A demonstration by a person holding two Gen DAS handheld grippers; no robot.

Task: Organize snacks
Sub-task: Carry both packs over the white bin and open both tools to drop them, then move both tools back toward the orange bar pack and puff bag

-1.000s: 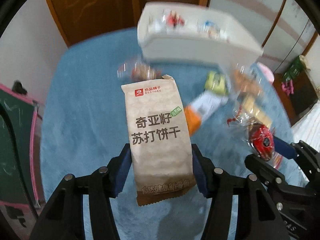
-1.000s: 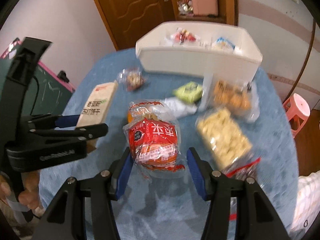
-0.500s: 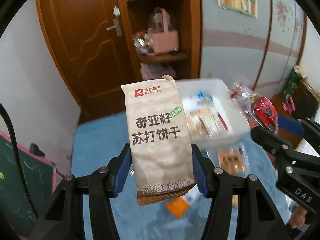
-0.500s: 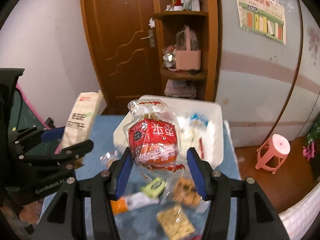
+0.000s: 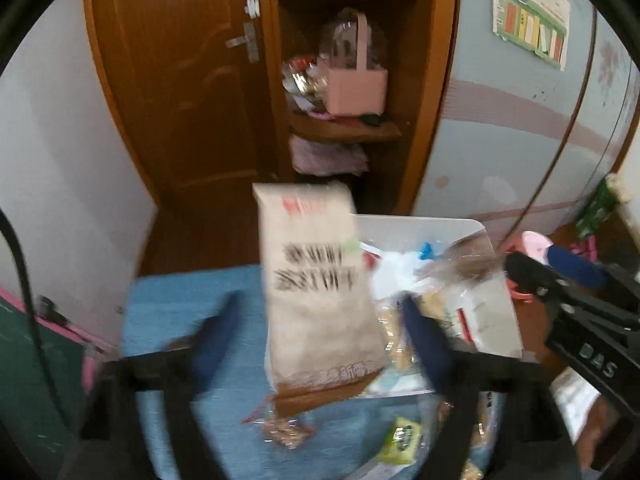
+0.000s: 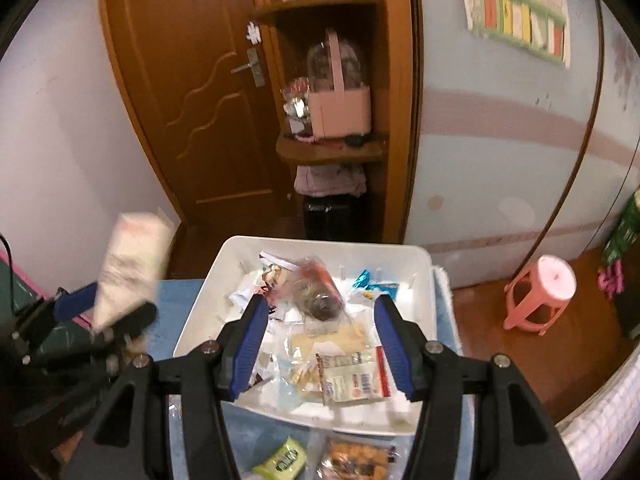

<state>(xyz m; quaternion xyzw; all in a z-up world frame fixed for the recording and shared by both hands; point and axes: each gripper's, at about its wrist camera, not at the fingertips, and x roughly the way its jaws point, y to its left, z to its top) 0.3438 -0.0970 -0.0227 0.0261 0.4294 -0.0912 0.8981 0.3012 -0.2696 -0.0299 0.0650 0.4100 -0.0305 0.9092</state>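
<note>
Now, left gripper (image 5: 318, 312): its jaws are opening wide. The pads are seen apart from the pack between them, with a gap on each side.
Cracker pack (image 5: 316, 300): a tall tan pack with dark writing. It is seen loose and blurred between the left fingers, standing up and tipped a little. In the right wrist view it is seen to the left of the bin, not inside it.
Right gripper (image 6: 320, 308): its blue pads are held apart and nothing is pressed by them.
Red pack (image 6: 316, 292): a clear bag with red on it. It is seen blurred in the bin, past the right fingertips and not touched by them.
White bin (image 6: 416, 264): it is placed on the far part of the table. Many small snack bags are piled in it.
Blue cloth (image 5: 192, 292): the table is covered by it.
Green pack (image 6: 282, 460): it is laid on the cloth, near the front wall of the bin.
Brown snack bag (image 6: 360, 460): it is laid just beside the green pack.
Pink stool (image 6: 540, 292): it is placed on the floor, well apart from the table, to the right.
Brown door (image 6: 180, 80): it is shut, behind the table.
Pink basket (image 6: 340, 112): it is kept on a shelf beside the door.
</note>
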